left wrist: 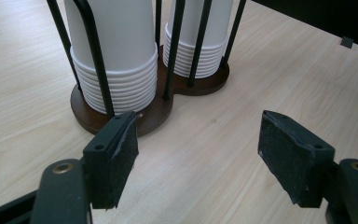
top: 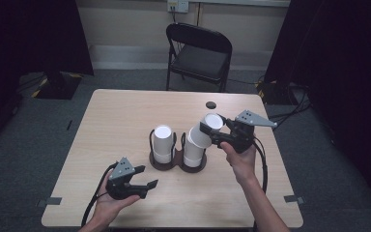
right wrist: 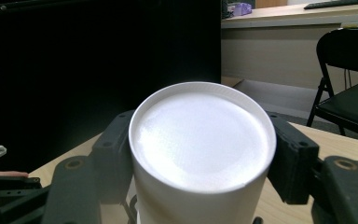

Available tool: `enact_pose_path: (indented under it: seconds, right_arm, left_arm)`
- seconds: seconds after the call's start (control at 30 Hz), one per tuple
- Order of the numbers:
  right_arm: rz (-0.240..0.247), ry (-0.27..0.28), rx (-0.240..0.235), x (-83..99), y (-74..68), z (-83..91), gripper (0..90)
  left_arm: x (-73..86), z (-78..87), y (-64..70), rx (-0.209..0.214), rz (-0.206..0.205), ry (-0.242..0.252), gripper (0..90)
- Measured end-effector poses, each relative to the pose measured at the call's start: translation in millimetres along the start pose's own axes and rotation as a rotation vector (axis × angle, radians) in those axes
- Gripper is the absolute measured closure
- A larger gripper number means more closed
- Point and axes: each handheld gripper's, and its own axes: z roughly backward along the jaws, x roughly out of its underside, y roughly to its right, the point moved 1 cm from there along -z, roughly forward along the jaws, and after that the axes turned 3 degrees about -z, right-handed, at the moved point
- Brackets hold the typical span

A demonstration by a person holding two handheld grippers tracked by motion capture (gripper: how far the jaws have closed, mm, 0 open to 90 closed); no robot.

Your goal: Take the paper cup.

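Note:
A dark wooden double cup holder [top: 177, 163] with black wire uprights stands at the table's middle, with a stack of upside-down white paper cups in each bay [top: 163, 143] [top: 193, 151]. My right gripper [top: 211, 129] is shut on the top white cup [top: 207, 129] of the right stack, tilted above that stack; its base fills the right gripper view [right wrist: 202, 140] between the pads. My left gripper [top: 144, 184] is open near the front left, low over the table. In its own view the gripper [left wrist: 196, 156] faces the holder base [left wrist: 142, 116] and both stacks [left wrist: 114, 56].
The light wooden table [top: 116, 116] has a small dark round hole [top: 211, 104] near its far edge. A black folding chair [top: 200, 54] stands behind the table. Dark curtains hang at both sides, and tape marks sit at the front corners.

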Motion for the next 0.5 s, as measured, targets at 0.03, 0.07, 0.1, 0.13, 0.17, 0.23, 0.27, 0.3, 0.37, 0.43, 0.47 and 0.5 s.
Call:
enact_pose_path:
  seconds: [0.03, 0.07, 0.1, 0.13, 0.17, 0.23, 0.27, 0.3, 0.37, 0.43, 0.47, 0.5]
  right_arm:
    - [0.003, -0.006, 0.005, -0.3, 0.1, 1.2, 33.9]
    - [0.005, -0.007, 0.006, -0.6, 0.5, 3.0, 33.9]
    - [0.005, -0.007, 0.006, -0.6, 0.5, 3.0, 33.9]
    - [-0.003, -0.005, 0.003, -0.9, 0.6, 5.0, 33.9]
    - [-0.006, -0.002, 0.002, -1.2, 0.7, 7.8, 34.0]
    - [-0.012, 0.002, 0.0, -1.3, 0.8, 11.7, 34.0]
    - [-0.024, 0.003, -0.007, 0.0, 0.5, 15.5, 34.0]
    - [-0.024, 0.003, -0.007, 0.0, 0.5, 15.5, 34.0]
    - [-0.045, -0.012, -0.008, 5.5, -1.2, 18.5, 34.1]
    - [-0.05, -0.014, -0.013, 7.6, -2.1, 19.2, 34.0]
    - [-0.057, -0.017, -0.021, 9.4, -2.8, 20.0, 34.0]
    - [-0.072, -0.022, -0.034, 12.9, -4.2, 21.5, 34.0]
  left_arm:
    - [-0.4, 0.7, 0.6, 0.005, 0.003, 0.002, 28.7]
    - [-0.7, 0.9, 0.5, 0.005, -0.003, 0.005, 28.6]
    - [-0.7, 0.9, 0.5, 0.005, -0.003, 0.005, 28.3]
    - [-1.0, 1.1, 0.9, 0.003, 0.0, 0.007, 28.3]
    - [-1.0, 1.2, 1.1, 0.004, 0.002, 0.009, 27.5]
    - [-1.1, 1.4, 1.1, 0.012, 0.003, 0.009, 26.9]
    - [-1.2, 1.5, 1.2, 0.008, 0.003, 0.009, 26.5]
    - [-1.3, 1.4, 1.2, 0.009, 0.003, 0.009, 26.5]
    - [-1.4, 1.2, 1.4, 0.017, 0.003, 0.009, 26.3]
    - [-1.7, 0.7, 2.6, 0.025, 0.008, 0.015, 25.9]
    - [-1.8, 0.4, 3.5, 0.027, 0.01, 0.018, 25.2]
    - [-2.2, 0.0, 5.0, 0.035, 0.004, 0.016, 24.6]
